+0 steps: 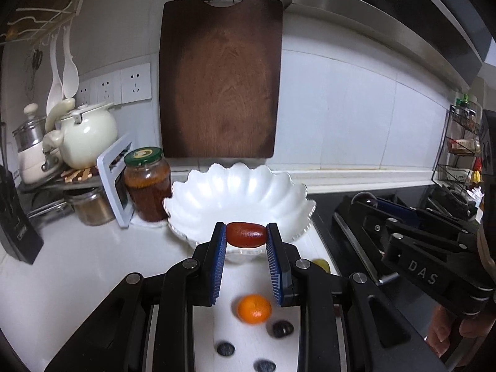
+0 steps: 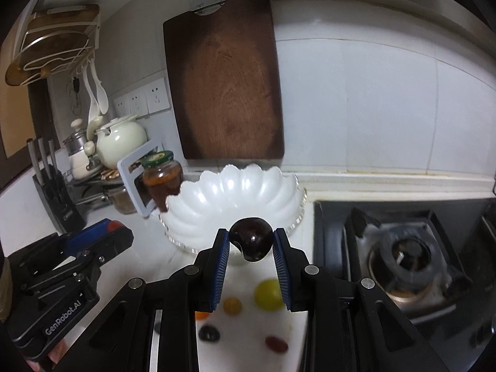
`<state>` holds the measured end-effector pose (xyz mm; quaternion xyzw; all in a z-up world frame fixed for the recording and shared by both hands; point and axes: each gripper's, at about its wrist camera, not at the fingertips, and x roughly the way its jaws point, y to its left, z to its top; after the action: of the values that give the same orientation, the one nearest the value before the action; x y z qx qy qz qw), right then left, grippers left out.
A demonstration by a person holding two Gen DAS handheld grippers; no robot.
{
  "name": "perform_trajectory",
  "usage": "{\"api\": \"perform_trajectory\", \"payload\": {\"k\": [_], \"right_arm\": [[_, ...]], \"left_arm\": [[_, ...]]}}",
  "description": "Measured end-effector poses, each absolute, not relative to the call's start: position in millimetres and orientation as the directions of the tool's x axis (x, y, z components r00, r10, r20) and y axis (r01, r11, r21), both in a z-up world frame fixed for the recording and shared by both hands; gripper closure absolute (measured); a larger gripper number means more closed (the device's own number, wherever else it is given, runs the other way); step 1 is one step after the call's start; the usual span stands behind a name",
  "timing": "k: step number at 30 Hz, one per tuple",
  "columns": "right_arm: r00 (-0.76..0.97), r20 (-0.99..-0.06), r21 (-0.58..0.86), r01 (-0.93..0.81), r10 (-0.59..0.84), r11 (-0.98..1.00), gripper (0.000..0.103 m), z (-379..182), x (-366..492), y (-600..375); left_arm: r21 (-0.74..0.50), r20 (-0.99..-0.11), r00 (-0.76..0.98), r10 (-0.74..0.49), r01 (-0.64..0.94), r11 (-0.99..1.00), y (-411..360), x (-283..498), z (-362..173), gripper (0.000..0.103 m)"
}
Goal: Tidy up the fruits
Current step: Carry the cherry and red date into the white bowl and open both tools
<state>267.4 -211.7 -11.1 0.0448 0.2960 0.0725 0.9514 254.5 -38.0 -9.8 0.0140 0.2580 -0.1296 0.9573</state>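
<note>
My left gripper [image 1: 246, 235] is shut on a small oblong red fruit [image 1: 246, 234], held in the air just in front of the white scalloped bowl [image 1: 235, 186]. My right gripper [image 2: 251, 241] is shut on a dark, glossy round fruit [image 2: 251, 241], also raised before the bowl [image 2: 217, 204]. Nothing lies in the bowl. Below on the white counter rest an orange fruit [image 1: 254, 308], several dark berries [image 1: 282, 328], a yellow-green fruit [image 2: 268, 295], a small orange fruit [image 2: 232, 305] and a red fruit [image 2: 276, 344]. Each gripper shows at the edge of the other's view.
A brown cutting board [image 1: 220, 83] hangs on the wall behind the bowl. A jar [image 1: 148, 183], a white frame [image 1: 113, 183], a teapot [image 1: 88, 136] and a knife block [image 2: 59, 198] crowd the left. A gas stove [image 2: 403, 248] lies right of the bowl.
</note>
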Motion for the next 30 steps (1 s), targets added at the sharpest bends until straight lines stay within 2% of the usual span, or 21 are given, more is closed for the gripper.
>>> {"api": "perform_trajectory", "payload": {"k": [8,16,30], "right_arm": [[0.793,-0.579,0.115,-0.152,0.191,0.982,0.072,-16.4,321.9,-201.1],[0.741,-0.642,0.112,-0.161,0.195,0.981,0.072,-35.4,372.9,-195.8],[0.625,-0.761,0.090,-0.161,0.172,0.983,0.072,-76.7,431.0,-189.1]], "left_arm": [[-0.007,-0.525,0.827,-0.200,0.231,0.973,-41.1,307.8,-16.8,0.077],[-0.055,-0.618,0.762,-0.195,0.206,0.977,-37.3,365.1,-38.9,0.077],[-0.048,-0.759,0.626,-0.180,0.222,0.974,-51.8,435.2,-79.7,0.077]]}}
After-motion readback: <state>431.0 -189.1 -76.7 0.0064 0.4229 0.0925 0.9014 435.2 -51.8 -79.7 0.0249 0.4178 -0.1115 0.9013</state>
